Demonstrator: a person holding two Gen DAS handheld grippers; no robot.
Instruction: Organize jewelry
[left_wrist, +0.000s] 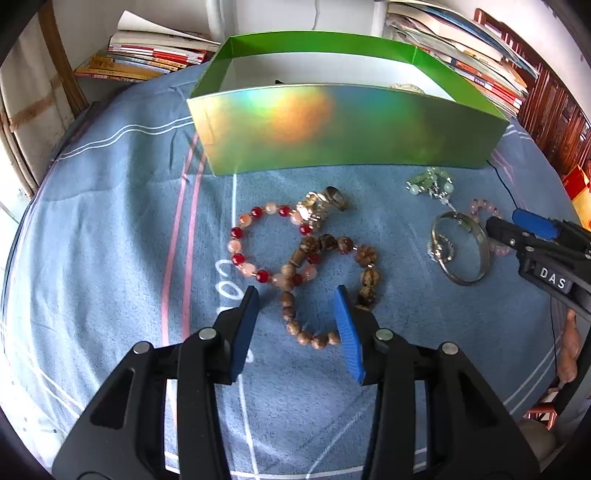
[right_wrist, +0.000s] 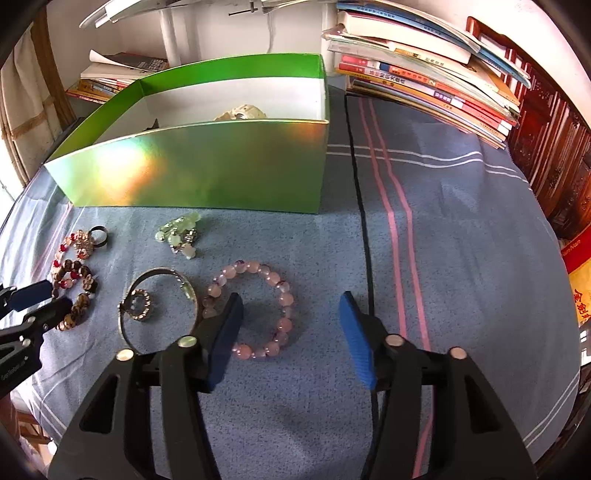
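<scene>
Jewelry (right_wrist: 255, 306), box (right_wrist: 207, 173) on blue cloth (right_wrist: 461, 229)

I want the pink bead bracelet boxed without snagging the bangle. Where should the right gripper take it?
Grip the pink bead bracelet on its right arc, away from the silver bangle that lies close by its left edge. It lies flat on the cloth, so bring the right gripper down from above, one finger inside the loop and one outside, pinching across the beads.
</scene>
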